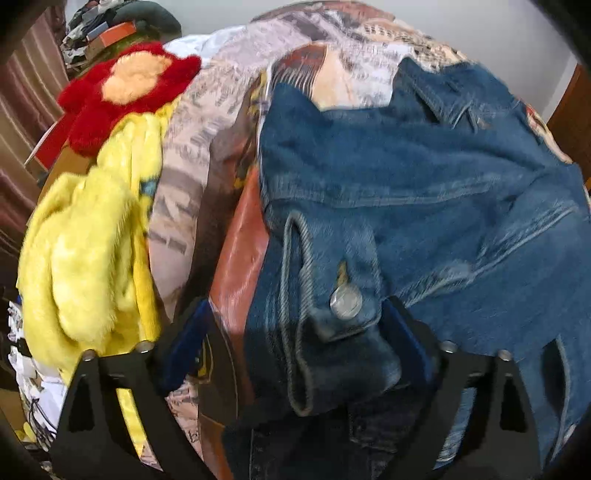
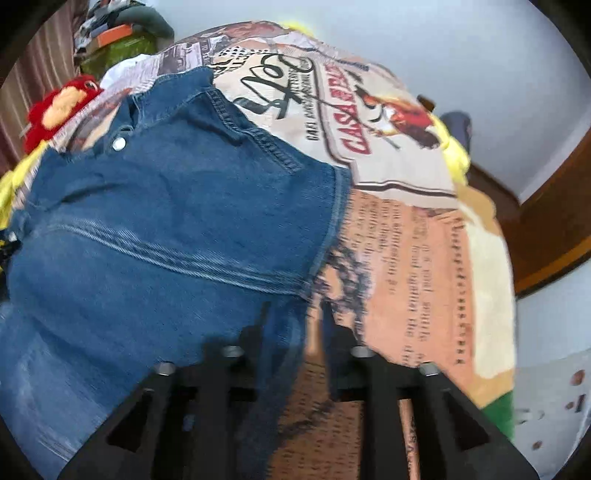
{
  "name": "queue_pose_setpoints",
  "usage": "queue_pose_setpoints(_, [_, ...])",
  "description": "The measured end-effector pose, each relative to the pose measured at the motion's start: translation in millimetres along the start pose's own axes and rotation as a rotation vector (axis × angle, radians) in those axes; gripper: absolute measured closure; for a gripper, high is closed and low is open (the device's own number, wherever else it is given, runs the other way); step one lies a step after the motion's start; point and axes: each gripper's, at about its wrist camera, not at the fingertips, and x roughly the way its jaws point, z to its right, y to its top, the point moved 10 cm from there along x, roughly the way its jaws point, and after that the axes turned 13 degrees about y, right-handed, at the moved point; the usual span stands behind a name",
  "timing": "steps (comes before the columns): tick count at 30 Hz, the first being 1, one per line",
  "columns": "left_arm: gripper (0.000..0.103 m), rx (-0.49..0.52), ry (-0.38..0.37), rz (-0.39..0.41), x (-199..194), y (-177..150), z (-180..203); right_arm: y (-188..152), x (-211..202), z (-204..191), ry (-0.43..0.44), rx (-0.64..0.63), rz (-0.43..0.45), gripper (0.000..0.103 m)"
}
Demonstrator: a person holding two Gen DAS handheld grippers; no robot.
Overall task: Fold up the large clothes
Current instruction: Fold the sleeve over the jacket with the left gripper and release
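A blue denim jacket (image 1: 406, 184) lies spread on a printed bedspread (image 1: 207, 155). My left gripper (image 1: 295, 325) is open, its fingers set wide on either side of a bunched cuff with a metal button (image 1: 346, 303); the denim lies between them ungripped. In the right wrist view the jacket (image 2: 166, 206) fills the left half. My right gripper (image 2: 291, 325) stands at the jacket's right edge with its jaws narrowly apart around the denim hem; blur hides whether they pinch it.
A yellow plush toy (image 1: 85, 258) with a red and orange head (image 1: 125, 85) lies left of the jacket. Boxes and clutter (image 1: 110, 33) are stacked at the far left. The bedspread (image 2: 406, 240) extends right; a wooden door frame (image 2: 546, 221) and pale wall stand beyond.
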Motion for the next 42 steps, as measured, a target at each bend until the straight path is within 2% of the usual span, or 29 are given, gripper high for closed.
queue_pose_setpoints(1, [0.007, -0.002, -0.005, -0.006, 1, -4, 0, -2, -5, 9, -0.070, -0.004, 0.015, 0.027])
queue_pose_setpoints(2, [0.007, -0.009, -0.009, -0.005, 0, -7, -1, -3, -8, 17, -0.114, -0.006, 0.030, 0.019])
queue_pose_setpoints(5, [0.007, -0.033, -0.014, -0.004, -8, -9, -8, -11, -14, 26, -0.031, 0.048, 0.018, 0.019])
queue_pose_setpoints(8, [0.007, -0.043, -0.016, 0.016, -20, 3, -13, -16, -19, 35, 0.032, 0.126, -0.001, 0.019])
queue_pose_setpoints(14, [0.007, -0.049, -0.025, 0.098, -35, 59, -17, 7, -33, 29, 0.194, 0.260, 0.071, 0.019])
queue_pose_setpoints(18, [0.009, -0.085, -0.058, 0.067, -15, 92, -13, 32, -24, 22, 0.275, 0.314, 0.088, 0.019])
queue_pose_setpoints(20, [0.024, -0.115, -0.120, 0.031, -3, 102, -7, 41, -12, 21, 0.289, 0.327, 0.076, 0.019])
queue_pose_setpoints(22, [0.035, -0.146, -0.158, -0.010, 12, 109, -5, 46, 2, 23, 0.304, 0.349, 0.054, 0.022])
queue_pose_setpoints(24, [0.043, -0.172, -0.187, -0.039, 27, 115, -4, 47, 19, 24, 0.330, 0.383, 0.023, 0.031])
queue_pose_setpoints(28, [0.069, -0.197, -0.191, -0.074, 51, 125, -4, 46, 44, 26, 0.395, 0.449, -0.018, 0.047])
queue_pose_setpoints(29, [0.077, -0.195, -0.188, -0.071, 54, 127, -4, 47, 47, 26, 0.418, 0.465, -0.013, 0.056])
queue_pose_setpoints(30, [0.081, -0.191, -0.190, -0.065, 55, 130, -3, 50, 49, 25, 0.455, 0.481, -0.004, 0.064])
queue_pose_setpoints(31, [0.087, -0.187, -0.192, -0.055, 55, 133, -2, 52, 50, 24, 0.468, 0.485, -0.002, 0.066])
queue_pose_setpoints(32, [0.093, -0.180, -0.183, -0.040, 52, 135, 1, 54, 50, 24, 0.464, 0.482, 0.003, 0.077])
queue_pose_setpoints(33, [0.094, -0.163, -0.157, -0.022, 49, 138, 3, 57, 49, 24, 0.452, 0.462, 0.013, 0.085])
queue_pose_setpoints(36, [0.095, -0.111, -0.087, 0.045, 29, 146, 9, 72, 44, 27, 0.396, 0.417, 0.050, 0.091])
queue_pose_setpoints(42, [0.095, -0.115, -0.089, 0.178, -26, 175, 7, 117, 27, 22, 0.331, 0.310, 0.112, 0.094])
